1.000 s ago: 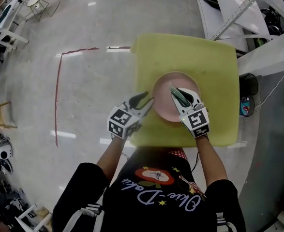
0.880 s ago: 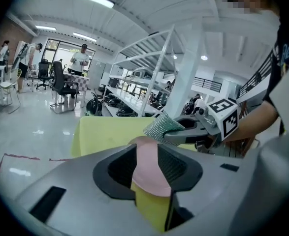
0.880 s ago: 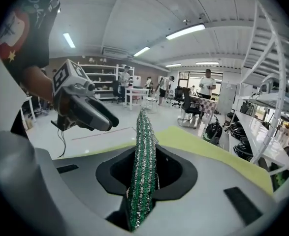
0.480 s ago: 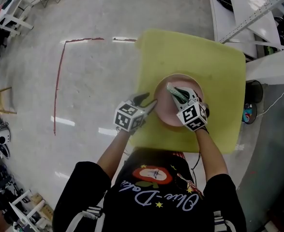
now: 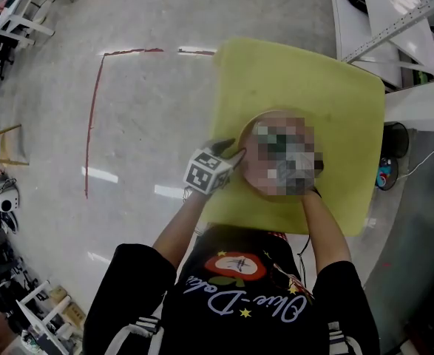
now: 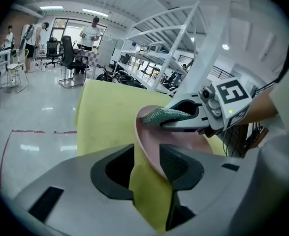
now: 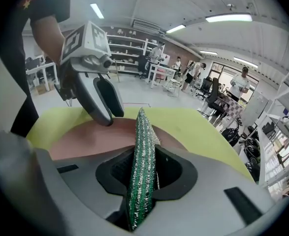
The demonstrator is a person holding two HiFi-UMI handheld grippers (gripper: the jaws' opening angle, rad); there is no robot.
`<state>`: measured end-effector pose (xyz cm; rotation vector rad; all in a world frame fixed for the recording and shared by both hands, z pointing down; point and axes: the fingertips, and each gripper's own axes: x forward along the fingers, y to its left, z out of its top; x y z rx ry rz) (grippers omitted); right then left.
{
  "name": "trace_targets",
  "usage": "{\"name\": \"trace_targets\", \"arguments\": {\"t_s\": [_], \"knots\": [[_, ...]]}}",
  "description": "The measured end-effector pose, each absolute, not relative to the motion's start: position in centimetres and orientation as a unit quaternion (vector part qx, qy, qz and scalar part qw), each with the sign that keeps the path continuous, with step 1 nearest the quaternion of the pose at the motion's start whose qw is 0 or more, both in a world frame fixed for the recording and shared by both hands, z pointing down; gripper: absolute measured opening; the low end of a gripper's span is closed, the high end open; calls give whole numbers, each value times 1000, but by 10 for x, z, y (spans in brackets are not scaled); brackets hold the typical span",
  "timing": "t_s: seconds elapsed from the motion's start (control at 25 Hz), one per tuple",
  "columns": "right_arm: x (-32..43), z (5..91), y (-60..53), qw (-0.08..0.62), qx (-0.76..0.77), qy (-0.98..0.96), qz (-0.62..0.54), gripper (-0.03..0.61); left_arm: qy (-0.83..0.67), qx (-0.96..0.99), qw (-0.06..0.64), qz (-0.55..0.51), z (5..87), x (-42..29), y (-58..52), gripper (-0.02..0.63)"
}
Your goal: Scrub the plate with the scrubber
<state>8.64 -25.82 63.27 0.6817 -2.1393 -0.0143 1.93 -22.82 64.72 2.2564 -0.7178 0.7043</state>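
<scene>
1. Left tongs (image 6: 146,163), jaws just opening wide, straddle the plate (image 6: 193,140) rim without clamping it; scrubbing pressure could slide it.
2. Right tongs (image 7: 140,173) pinch the scrubber (image 7: 143,132) edge-on over the plate; it may fold.

I see a square yellow-green table (image 5: 298,72) standing on the grey floor (image 5: 143,124). One pink plate (image 7: 85,139) rests on its top, toward my near edge.

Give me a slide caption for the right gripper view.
Right gripper clamps a green glittery scrubber over the round pink plate.
</scene>
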Motion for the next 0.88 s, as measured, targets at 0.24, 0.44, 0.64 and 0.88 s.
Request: {"name": "trace_targets", "arguments": {"t_s": [0.24, 0.44, 0.64, 0.88], "knots": [[79, 644, -248, 453, 230, -861, 9, 64, -279, 857, 347, 259, 649, 23, -228, 95], [76, 650, -236, 488, 178, -854, -1, 64, -292, 856, 337, 263, 649, 21, -227, 84], [74, 655, -218, 507, 146, -849, -18, 64, -303, 854, 334, 259, 650, 21, -227, 77], [66, 654, -195, 503, 129, -854, -4, 64, -315, 849, 334, 263, 652, 18, -227, 72]]}}
